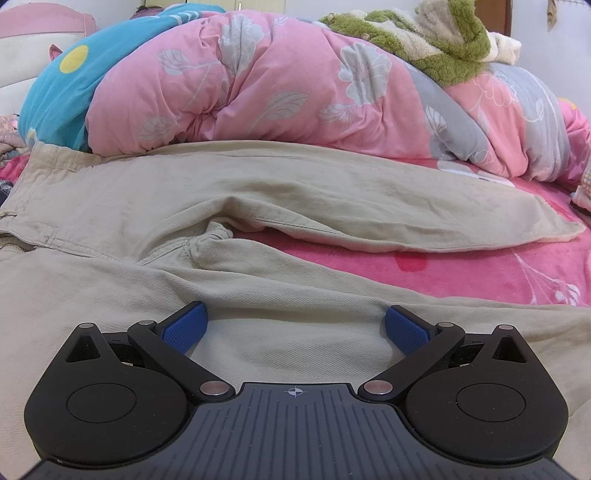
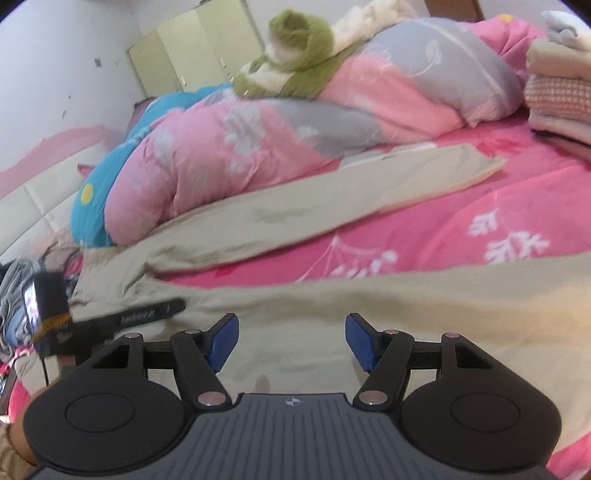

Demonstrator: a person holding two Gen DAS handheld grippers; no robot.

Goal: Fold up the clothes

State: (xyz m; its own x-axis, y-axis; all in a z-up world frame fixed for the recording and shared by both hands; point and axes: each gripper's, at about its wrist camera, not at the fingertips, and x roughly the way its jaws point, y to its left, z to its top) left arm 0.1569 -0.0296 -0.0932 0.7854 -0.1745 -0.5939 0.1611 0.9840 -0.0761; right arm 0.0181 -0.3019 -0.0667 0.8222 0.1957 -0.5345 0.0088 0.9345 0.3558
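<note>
1. A bed with a pink floral sheet point(image 1: 517, 273) fills both views.
2. A bulky pink and grey flowered quilt point(image 1: 258, 85) is heaped along the far side, with a blue cushion point(image 1: 55, 96) at its left end.
3. A pair of beige trousers point(image 1: 147, 192) lies spread flat on the sheet, waist to the left. The far leg runs rightward along the foot of the quilt; the near leg runs under both grippers, and pink sheet shows between the legs.
4. A green and cream fleece garment point(image 1: 443, 33) rests on top of the quilt.
5. A stack of folded clothes point(image 2: 557, 96) sits at the far right in the right wrist view.
6. The left gripper point(image 1: 295, 325) hovers low over the near trouser leg, its blue pads point(image 1: 184, 326) spread wide and gripping nothing.
7. The right gripper point(image 2: 291, 341) is likewise over the beige cloth, pads point(image 2: 360, 341) well apart and empty.
</note>
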